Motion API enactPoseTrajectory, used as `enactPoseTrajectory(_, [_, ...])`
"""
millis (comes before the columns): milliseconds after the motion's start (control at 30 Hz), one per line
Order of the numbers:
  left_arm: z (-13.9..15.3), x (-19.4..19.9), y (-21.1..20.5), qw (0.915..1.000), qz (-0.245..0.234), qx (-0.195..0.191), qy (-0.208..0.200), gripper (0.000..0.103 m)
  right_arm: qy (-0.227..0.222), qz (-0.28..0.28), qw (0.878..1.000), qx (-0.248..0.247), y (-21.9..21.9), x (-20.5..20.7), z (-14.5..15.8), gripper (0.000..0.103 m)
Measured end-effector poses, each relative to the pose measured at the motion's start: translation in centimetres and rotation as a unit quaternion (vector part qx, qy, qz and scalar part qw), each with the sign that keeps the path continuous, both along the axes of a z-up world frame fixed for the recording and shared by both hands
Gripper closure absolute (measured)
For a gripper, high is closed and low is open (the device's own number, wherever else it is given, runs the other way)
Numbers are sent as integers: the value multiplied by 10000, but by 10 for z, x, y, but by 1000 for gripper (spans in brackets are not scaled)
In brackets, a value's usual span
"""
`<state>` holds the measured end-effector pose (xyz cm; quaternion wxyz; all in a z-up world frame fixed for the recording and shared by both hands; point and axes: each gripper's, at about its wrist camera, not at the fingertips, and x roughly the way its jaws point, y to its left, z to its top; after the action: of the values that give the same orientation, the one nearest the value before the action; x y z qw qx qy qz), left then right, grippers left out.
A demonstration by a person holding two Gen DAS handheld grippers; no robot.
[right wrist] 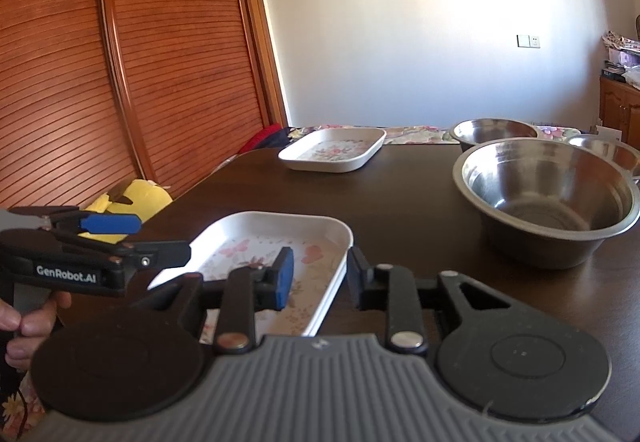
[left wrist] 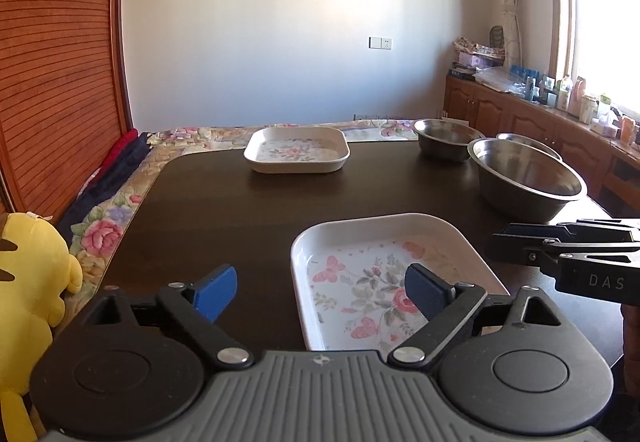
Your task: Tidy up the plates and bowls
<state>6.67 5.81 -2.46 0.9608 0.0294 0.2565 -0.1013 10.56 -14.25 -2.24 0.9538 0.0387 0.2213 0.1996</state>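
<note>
A white floral plate (left wrist: 384, 282) (right wrist: 256, 254) lies near me on the dark table (left wrist: 224, 209) (right wrist: 400, 193). My left gripper (left wrist: 320, 294) (right wrist: 164, 238) is open wide, with the plate's left rim between its blue pads. My right gripper (right wrist: 320, 278) (left wrist: 500, 240) is open and straddles the plate's right rim. A second floral plate (left wrist: 296, 149) (right wrist: 332, 149) sits at the far edge. A large steel bowl (left wrist: 528, 177) (right wrist: 548, 201) stands to the right, with a smaller steel bowl (left wrist: 444, 139) (right wrist: 492, 131) and a third bowl (left wrist: 528, 143) (right wrist: 608, 151) behind it.
A yellow plush toy (left wrist: 32, 282) (right wrist: 132, 197) and a floral quilt (left wrist: 120, 217) lie off the table's left edge, by a slatted wooden door (right wrist: 80, 81). A hand (right wrist: 24, 322) holds the left gripper. A cluttered wooden cabinet (left wrist: 520, 109) runs along the right wall.
</note>
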Motion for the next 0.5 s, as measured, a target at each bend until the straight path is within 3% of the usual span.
enactPoseTrajectory(100, [2, 3, 0, 10000, -6, 25, -25, 9, -49, 7, 10000, -49, -2, 3, 5, 62])
enactPoseTrajectory(500, [28, 46, 11, 9998, -6, 174, -137, 9, -230, 145, 9986, -450, -9, 54, 51, 62])
